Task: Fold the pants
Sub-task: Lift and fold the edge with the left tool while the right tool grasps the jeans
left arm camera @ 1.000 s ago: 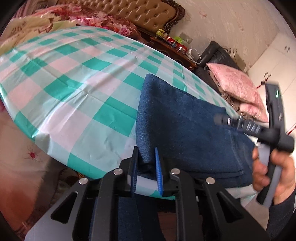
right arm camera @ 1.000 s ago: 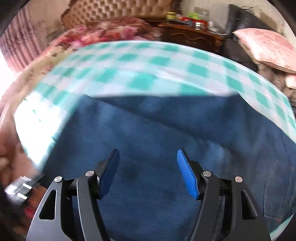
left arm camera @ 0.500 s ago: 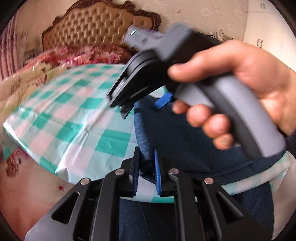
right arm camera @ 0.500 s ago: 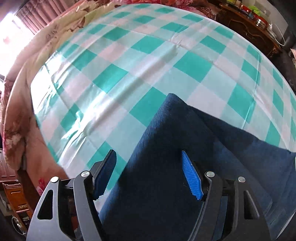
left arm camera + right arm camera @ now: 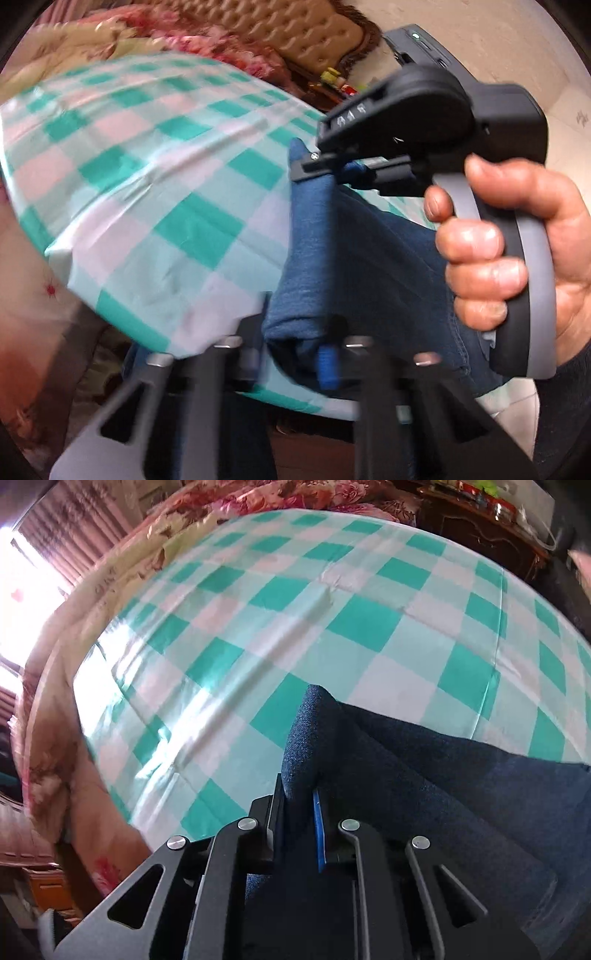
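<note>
Green-checked tablecloth (image 5: 369, 624) covers the table where the blue pants (image 5: 424, 775) lie folded at its near edge, the left gripper (image 5: 295, 354) and right gripper (image 5: 299, 805) both clamped on the fold's end, so the next move likely carries that end across evenly.

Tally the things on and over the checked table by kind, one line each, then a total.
Pants: 1, blue denim, folded, lying on the tablecloth
Tablecloths: 1, green and white check
Grippers: 2, left gripper and right gripper, each shut on the pants' folded edge
Hands: 1 in view, holding the right gripper
Total: 5
</note>
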Action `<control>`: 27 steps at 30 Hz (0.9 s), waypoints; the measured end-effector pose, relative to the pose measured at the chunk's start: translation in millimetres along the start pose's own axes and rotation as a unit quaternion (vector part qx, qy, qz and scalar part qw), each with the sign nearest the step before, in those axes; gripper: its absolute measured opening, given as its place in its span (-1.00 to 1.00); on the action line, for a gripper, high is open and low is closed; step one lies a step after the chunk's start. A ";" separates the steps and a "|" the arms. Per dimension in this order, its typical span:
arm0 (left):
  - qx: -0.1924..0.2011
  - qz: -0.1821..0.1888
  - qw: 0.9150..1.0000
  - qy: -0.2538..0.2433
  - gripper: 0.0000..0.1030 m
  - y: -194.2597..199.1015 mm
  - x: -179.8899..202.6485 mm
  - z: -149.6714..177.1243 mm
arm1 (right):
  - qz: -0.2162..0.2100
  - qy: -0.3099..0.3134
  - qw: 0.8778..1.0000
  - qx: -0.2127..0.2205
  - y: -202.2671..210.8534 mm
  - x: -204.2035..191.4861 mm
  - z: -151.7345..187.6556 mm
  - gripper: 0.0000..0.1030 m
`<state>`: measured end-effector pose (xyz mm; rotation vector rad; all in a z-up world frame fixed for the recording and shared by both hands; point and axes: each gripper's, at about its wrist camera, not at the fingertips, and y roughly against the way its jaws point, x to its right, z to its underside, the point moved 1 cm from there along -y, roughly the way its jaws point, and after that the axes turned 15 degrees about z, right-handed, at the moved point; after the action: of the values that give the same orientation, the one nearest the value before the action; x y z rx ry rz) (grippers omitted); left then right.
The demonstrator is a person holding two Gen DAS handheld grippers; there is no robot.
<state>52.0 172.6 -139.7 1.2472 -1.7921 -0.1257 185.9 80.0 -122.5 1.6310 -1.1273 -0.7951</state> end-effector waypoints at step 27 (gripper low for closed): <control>0.005 -0.073 0.748 -0.660 -0.02 -234.2 394.7 243.3 | -0.089 -0.293 0.949 0.068 65.9 500.3 229.1 -0.29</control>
<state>12.8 -344.9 -161.9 1.3889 -2.8088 -1.3942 143.7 -472.6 -129.6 1.6736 -1.4797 -1.4107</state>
